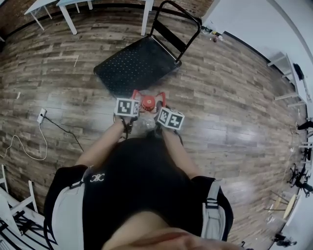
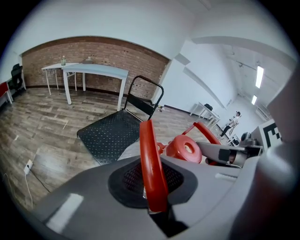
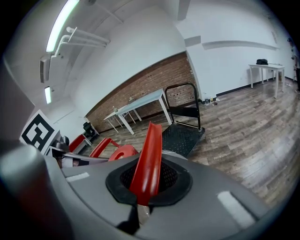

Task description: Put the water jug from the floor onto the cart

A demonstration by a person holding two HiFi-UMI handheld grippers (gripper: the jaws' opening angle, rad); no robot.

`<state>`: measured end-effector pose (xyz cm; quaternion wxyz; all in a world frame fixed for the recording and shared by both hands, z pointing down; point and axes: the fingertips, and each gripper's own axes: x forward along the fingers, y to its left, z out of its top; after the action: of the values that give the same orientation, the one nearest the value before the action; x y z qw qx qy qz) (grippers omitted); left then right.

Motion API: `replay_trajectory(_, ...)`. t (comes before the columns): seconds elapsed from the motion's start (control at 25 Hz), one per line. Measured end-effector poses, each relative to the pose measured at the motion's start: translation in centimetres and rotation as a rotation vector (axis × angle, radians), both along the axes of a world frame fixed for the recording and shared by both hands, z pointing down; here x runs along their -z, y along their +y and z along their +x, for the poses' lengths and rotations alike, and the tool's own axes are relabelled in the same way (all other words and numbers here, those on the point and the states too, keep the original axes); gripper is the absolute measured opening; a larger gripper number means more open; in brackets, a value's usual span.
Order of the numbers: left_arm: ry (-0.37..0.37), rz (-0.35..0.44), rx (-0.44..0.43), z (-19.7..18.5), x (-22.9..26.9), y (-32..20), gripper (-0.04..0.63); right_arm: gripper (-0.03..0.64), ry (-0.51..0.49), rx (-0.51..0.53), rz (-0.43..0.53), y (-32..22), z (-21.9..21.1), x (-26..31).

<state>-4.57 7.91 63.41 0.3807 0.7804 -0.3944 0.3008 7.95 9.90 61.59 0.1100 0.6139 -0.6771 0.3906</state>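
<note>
The water jug hangs off the floor in front of me, its red cap (image 1: 147, 102) between my two marker cubes and its clear body (image 1: 143, 125) just below. My left gripper (image 1: 136, 99) is shut on the jug's left red handle (image 2: 151, 164), which runs up between its jaws. On the other side, my right gripper (image 1: 159, 105) is shut on the right red handle (image 3: 147, 161). The cap (image 2: 183, 147) shows beyond the left handle, and in the right gripper view the cap (image 3: 123, 152) lies to the left. The black flat cart (image 1: 134, 63) stands on the floor straight ahead, its upright push handle (image 1: 177, 30) at the far end.
White tables (image 1: 68, 10) stand along the brick wall behind the cart. A power strip with a cable (image 1: 41, 115) lies on the wooden floor at the left. More white desks (image 1: 292, 73) line the right wall. A person (image 2: 233, 123) stands far off.
</note>
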Motion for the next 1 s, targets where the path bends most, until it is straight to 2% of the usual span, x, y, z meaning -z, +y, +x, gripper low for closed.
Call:
replay_trajectory(0.36,-0.025,-0.036,0.119,2.4,-0.5,-5.4,0.026,0.015,-0.011,0.158,-0.060,-6.4,2.2,-1.1)
replay_trajectory(0.68,-0.108,0.003,0.215,2.4,-0.4,-10.6,0.028,0.015,-0.079,0.293,-0.007,-13.3,2.5,-0.5)
replay_trajectory(1.0,-0.105,0.016,0.290,3.8,0.1,-15.7,0.035,0.015,-0.056,0.393,0.028,-19.5,3.7,0.0)
